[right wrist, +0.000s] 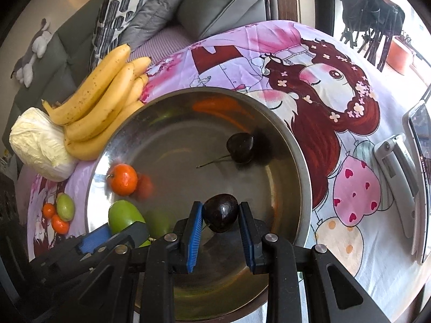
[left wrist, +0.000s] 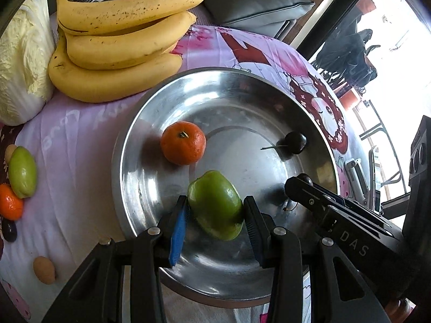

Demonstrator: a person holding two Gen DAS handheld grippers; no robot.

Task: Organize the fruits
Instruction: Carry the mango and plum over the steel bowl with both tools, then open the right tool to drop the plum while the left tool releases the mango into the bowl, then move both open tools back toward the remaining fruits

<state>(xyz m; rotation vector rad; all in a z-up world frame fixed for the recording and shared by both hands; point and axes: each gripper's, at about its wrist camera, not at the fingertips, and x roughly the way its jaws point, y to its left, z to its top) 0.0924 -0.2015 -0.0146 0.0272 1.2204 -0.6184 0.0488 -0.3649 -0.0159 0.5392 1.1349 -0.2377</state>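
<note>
The left gripper (left wrist: 216, 210) pinches a green fruit (left wrist: 215, 204) and the right gripper (right wrist: 221, 215) pinches a dark cherry (right wrist: 221, 212), both over the metal bowl (left wrist: 129, 140), probably to drop them in.

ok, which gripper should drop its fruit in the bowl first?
Either, slightly the right: its cherry hangs over bare bowl floor. The left's green fruit also hangs inside, nearer the rim.

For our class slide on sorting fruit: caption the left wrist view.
Left gripper holds a green fruit over the steel bowl, beside a mandarin and cherry.
</note>
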